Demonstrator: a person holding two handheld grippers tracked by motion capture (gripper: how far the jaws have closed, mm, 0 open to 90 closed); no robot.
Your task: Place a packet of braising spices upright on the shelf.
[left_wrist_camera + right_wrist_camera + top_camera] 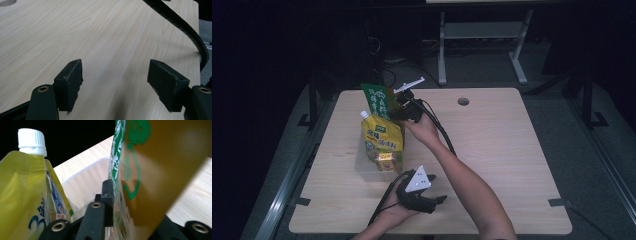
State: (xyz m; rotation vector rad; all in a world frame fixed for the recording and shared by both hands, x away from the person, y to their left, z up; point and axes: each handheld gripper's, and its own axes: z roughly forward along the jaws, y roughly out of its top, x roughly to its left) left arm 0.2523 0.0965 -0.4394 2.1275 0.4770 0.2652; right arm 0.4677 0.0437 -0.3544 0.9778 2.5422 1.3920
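Pinching green pouch (140, 170) upright in right gripper (404, 106) over bin (368, 170), beside yellow pouch (382, 137), probably for packing; resting left gripper (424, 200) spread wide and empty on table (492, 145).

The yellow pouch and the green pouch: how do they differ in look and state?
The yellow pouch has a white screw cap on top; the green pouch shows no cap. The yellow pouch stands free in the clear bin; the green pouch is clamped in the right gripper at the bin's far end. Both stand upright and carry printed labels.
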